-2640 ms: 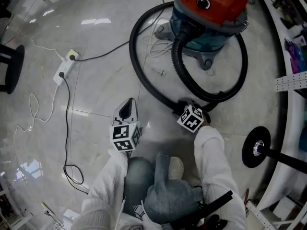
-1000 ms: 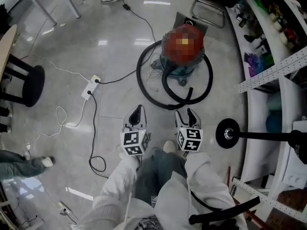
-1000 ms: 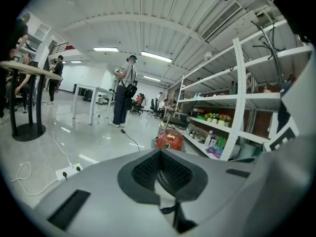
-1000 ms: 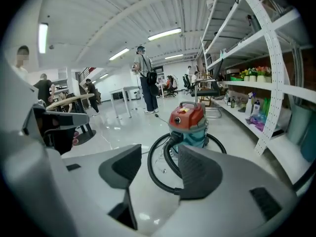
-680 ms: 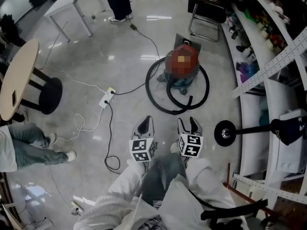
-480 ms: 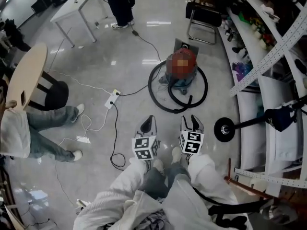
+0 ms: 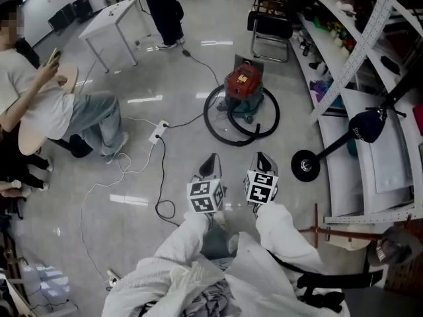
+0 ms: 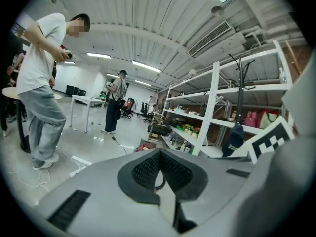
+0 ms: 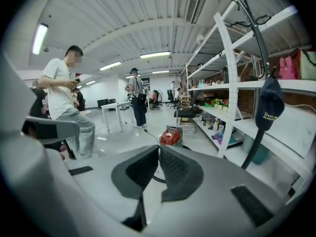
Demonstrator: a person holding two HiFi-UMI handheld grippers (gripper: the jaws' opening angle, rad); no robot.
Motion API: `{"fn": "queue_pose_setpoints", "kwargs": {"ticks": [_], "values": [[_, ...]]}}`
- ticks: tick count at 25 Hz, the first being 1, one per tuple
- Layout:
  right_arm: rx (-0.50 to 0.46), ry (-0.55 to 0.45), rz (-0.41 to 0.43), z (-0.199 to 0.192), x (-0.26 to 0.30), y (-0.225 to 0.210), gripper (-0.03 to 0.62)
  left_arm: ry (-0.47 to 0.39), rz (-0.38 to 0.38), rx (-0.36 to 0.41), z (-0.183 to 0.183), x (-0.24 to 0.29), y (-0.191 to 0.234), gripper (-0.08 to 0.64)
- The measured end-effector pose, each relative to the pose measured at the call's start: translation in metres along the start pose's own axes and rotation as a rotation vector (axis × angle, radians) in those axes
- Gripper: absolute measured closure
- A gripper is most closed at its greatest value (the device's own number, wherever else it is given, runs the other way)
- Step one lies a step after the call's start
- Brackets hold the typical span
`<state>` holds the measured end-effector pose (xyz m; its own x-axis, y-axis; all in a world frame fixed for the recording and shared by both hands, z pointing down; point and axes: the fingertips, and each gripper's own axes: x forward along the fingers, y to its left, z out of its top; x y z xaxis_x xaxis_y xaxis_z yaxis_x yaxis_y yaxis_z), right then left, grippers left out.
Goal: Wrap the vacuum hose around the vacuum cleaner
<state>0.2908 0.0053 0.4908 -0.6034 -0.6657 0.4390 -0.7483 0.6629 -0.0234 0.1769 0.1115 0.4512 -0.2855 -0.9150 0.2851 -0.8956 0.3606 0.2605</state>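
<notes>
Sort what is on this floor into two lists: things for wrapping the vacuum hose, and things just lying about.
For the job: vacuum cleaner, hose.
Lying about: power strip, white cable, round stand base, black chair, white table.

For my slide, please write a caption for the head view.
Hose looped around the red vacuum cleaner; left gripper and right gripper shut and empty.

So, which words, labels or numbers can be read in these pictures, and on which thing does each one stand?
"Dy...": pale lettering on the hanging dark cap; only these first letters read, the rest is too small.
Yellow label on top of the red vacuum cleaner: too small to read.
Goods on the shelves: any print is too blurred to read.
Nothing else readable shows.
</notes>
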Motion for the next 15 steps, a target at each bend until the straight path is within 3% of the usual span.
{"fn": "queue_pose_setpoints", "kwargs": {"ticks": [6,11,15], "values": [[0.062,-0.01,-0.01,-0.008,-0.064,-0.01,0.568,0.031,-0.042,0.022,-0.012,-0.045,-0.056,0.557],[0.032,-0.092,-0.002,0.031,-0.082,-0.004,0.568,0.014,-0.115,0.103,0.005,-0.054,-0.081,0.557],[0.043,-0.148,0.004,0.046,-0.095,0.003,0.568,-0.013,-0.139,0.111,0.016,-0.062,-0.086,0.557]]}}
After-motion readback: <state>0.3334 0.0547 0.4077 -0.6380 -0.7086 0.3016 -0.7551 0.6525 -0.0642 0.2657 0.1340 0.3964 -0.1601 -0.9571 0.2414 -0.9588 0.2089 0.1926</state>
